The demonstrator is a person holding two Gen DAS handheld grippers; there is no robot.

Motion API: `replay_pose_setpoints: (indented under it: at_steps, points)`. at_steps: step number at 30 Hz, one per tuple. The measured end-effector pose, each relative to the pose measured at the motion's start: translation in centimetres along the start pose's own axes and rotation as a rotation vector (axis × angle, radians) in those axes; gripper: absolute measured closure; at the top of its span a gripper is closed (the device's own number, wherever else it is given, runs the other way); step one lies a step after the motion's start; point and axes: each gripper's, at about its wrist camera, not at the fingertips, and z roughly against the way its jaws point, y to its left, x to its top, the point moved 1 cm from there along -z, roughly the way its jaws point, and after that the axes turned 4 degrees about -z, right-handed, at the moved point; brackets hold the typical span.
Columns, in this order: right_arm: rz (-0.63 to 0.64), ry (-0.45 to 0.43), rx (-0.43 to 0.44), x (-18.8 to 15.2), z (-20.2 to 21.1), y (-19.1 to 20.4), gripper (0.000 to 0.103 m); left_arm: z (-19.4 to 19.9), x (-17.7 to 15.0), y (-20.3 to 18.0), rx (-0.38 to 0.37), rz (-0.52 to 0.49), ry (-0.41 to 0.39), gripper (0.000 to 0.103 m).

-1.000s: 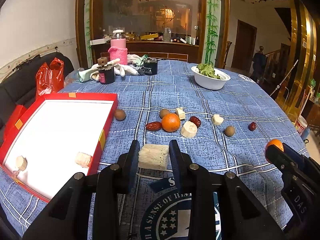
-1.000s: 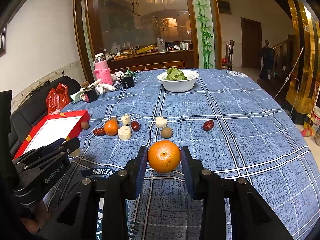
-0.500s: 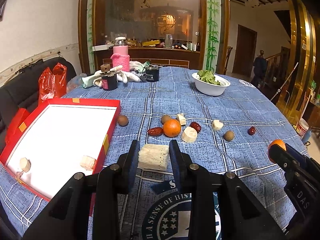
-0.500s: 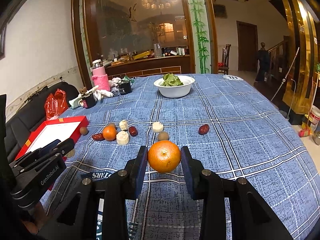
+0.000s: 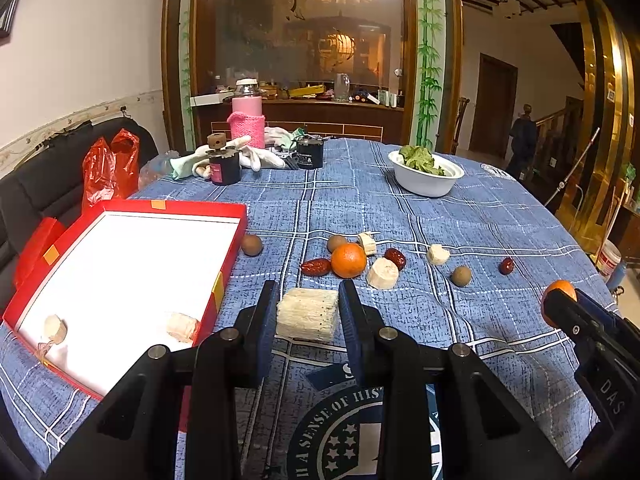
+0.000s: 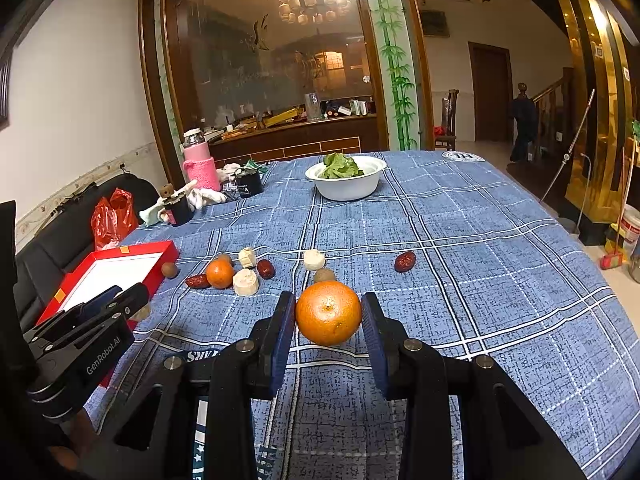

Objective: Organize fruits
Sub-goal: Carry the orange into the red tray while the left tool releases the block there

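My left gripper [image 5: 307,312] is shut on a pale sugarcane chunk [image 5: 307,314], held above the table just right of the red box [image 5: 224,252]. The box's white floor holds two pale pieces [image 5: 182,326] near its front edge. My right gripper [image 6: 328,316] is shut on an orange [image 6: 328,313], held above the table; it also shows at the right edge of the left wrist view [image 5: 558,300]. On the cloth lie another orange [image 5: 348,260], red dates [image 5: 316,267], brown longans [image 5: 251,245] and pale sugarcane pieces [image 5: 383,274].
A white bowl of greens [image 5: 426,184] stands at the back right. A pink bottle [image 5: 248,122], dark jars [image 5: 224,168] and white gloves sit at the back left. A red bag [image 5: 110,172] rests on a black sofa to the left of the table.
Both grippers have risen and pulled back a little, each still holding its piece. The fruit on the table has not moved.
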Motion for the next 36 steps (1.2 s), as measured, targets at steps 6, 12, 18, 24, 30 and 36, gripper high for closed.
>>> replay_pose_setpoints:
  at_steps: [6, 12, 18, 24, 30, 36]
  points:
    - [0.005, -0.007, -0.003, 0.0, 0.1, 0.2, 0.068, 0.4, -0.2, 0.6, 0.024, 0.034, -0.019, 0.075]
    - [0.023, 0.005, -0.002, 0.0, -0.2, 0.6, 0.068, 0.9, -0.2, 0.5, 0.047, 0.034, -0.048, 0.075]
    - [0.054, 0.035, -0.004, -0.1, -0.8, 1.2, 0.068, 1.1, -0.1, 1.8, 0.064, 0.066, -0.024, 0.075]
    - [0.122, 0.102, 0.058, -0.5, -1.5, 4.1, 0.068, 1.7, 0.3, 9.3, 0.127, 0.184, 0.003, 0.075]
    - [0.23, 0.123, 0.265, 0.3, -1.9, 13.0, 0.069, 0.6, 0.0, 17.2, 0.241, 0.274, 0.057, 0.075]
    - [0.309, 0.161, 0.409, 0.1, -4.7, 21.1, 0.069, -1.9, -0.2, 21.7, 0.334, 0.285, 0.142, 0.075]
